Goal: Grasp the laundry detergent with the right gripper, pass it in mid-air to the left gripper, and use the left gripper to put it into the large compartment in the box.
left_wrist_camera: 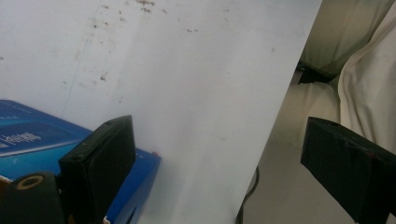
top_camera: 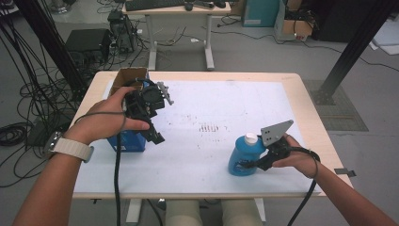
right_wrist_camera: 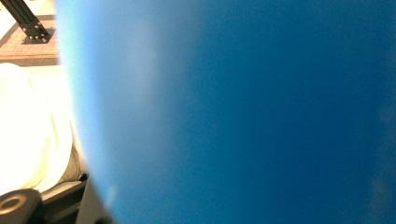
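A blue plastic bottle [top_camera: 243, 157] with a white cap [top_camera: 251, 138] stands slightly tilted near the table's front right. My right gripper [top_camera: 245, 164] is shut on its lower body from the right. In the right gripper view the bottle's blue wall [right_wrist_camera: 233, 112] is pressed up close and hides the jaws. My left gripper [top_camera: 151, 123] is held above the table's left side, pointing down and back toward the person. Its jaws stand wide open with nothing between them [left_wrist_camera: 224, 177]. A blue box [top_camera: 127, 141] lies just under that hand, and its corner [left_wrist_camera: 28, 140] shows beside the left jaw.
A white mat [top_camera: 211, 113] with dirty smudges covers the wooden table [top_camera: 310, 108]. An open cardboard box [top_camera: 127, 77] stands at the back left corner. The person's light trousers [left_wrist_camera: 364, 70] are past the table's front edge. Cables and a second desk [top_camera: 179, 9] lie beyond.
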`<control>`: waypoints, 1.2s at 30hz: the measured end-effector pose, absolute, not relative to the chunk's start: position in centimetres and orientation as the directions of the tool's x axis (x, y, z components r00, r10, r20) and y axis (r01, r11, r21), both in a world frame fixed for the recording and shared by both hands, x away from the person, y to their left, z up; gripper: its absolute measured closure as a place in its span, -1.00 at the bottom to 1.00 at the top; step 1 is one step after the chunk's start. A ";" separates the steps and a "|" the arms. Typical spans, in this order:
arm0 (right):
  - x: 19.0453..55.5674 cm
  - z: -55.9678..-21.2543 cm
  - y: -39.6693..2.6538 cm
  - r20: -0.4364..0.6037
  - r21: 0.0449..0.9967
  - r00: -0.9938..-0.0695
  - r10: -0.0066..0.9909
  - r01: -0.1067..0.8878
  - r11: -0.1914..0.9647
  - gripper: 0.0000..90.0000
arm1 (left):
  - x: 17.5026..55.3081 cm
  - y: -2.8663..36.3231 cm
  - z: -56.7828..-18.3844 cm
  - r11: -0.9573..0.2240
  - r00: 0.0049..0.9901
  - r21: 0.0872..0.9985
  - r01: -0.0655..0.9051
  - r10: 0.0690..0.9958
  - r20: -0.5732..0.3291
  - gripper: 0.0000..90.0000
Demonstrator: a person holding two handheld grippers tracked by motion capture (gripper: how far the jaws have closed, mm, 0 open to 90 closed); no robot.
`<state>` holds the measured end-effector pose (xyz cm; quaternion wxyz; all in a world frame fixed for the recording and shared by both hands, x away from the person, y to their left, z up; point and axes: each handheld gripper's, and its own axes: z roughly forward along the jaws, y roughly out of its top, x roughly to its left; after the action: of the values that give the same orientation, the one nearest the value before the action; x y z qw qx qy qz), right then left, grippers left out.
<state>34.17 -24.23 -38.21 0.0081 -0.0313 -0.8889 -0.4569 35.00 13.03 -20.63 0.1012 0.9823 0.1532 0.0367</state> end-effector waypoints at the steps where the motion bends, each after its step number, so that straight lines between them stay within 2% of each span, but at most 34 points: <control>1: 34.2 -38.2 -24.2 0.046 0.812 -0.998 0.048 0.065 0.580 -0.05 | 35.0 13.0 -20.6 -0.934 0.952 0.210 0.290 0.305 0.040 -0.76; 16: 33.9 -38.1 -24.2 0.054 0.808 -0.996 0.069 0.084 0.583 -0.03 | 34.9 12.6 -20.3 -0.934 0.952 0.212 0.288 0.304 0.045 -0.76; 36: 34.0 -38.2 -24.2 0.033 0.811 -0.998 0.052 0.058 0.582 -0.03 | 35.2 12.0 -19.7 -0.936 0.954 0.205 0.285 0.298 0.035 -0.76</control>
<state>34.04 -24.20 -38.18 0.0030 -0.0309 -0.8893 -0.4562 35.20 11.96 -19.70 0.0994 0.9834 0.1484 0.0328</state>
